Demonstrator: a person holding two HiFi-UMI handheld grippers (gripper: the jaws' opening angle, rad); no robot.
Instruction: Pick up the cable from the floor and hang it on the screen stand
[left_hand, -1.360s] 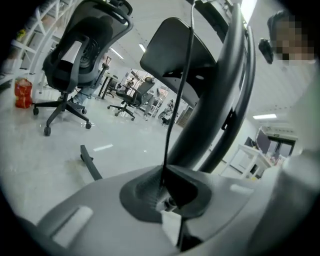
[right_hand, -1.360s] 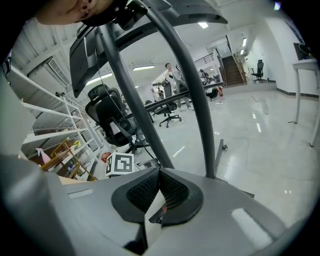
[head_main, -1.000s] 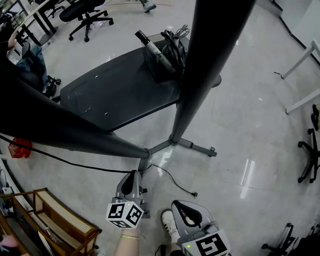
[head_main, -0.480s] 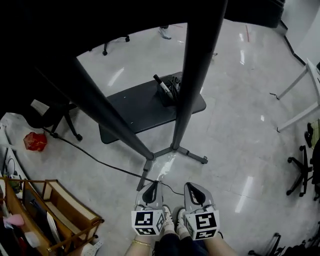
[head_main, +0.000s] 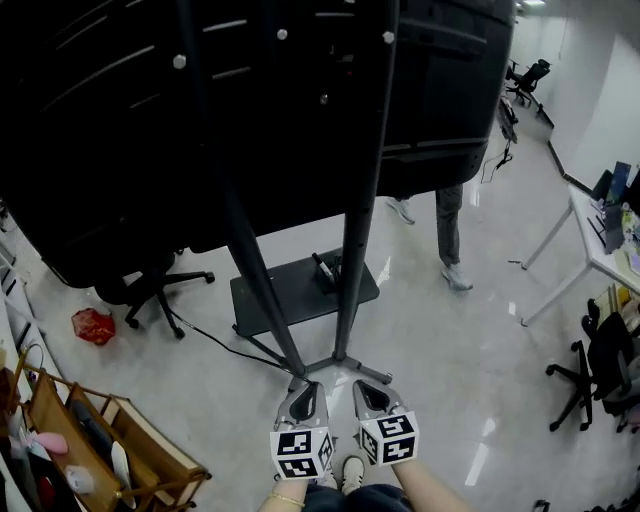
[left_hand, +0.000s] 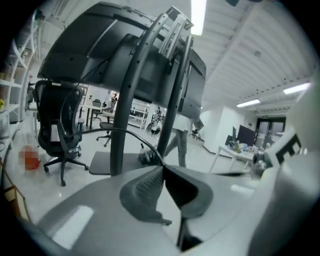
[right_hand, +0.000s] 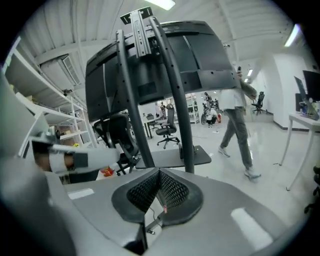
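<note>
Two grippers sit side by side at the near foot of the screen stand (head_main: 350, 260), both pointing at its base. The left gripper (head_main: 306, 386) has its jaws drawn together on the black cable (head_main: 230, 347). In the left gripper view the cable (left_hand: 125, 131) comes out of the closed jaw tips of this gripper (left_hand: 162, 167) and arcs up and away to the left, in front of the stand's poles (left_hand: 122, 115). From above, the rest of the cable lies on the pale floor, running from the stand's foot out to the stand's left, towards a black office chair (head_main: 150, 290) and a red bag (head_main: 92, 325). The right gripper (head_main: 362, 386) is closed on nothing. In its own view the ribbed pads of this gripper (right_hand: 159, 172) meet with no object between them, and the stand (right_hand: 135, 110) rises just ahead. A dark base plate (head_main: 290, 298) lies behind the two poles, with a small holder of dark items (head_main: 326, 270) on its far edge. A person (head_main: 448, 230) walks across the floor to the right of the stand, partly hidden by the black screen. A wooden rack (head_main: 110, 455) stands well to the stand's left, nearer the camera, and a white table (head_main: 590, 255) is far off to its right.
</note>
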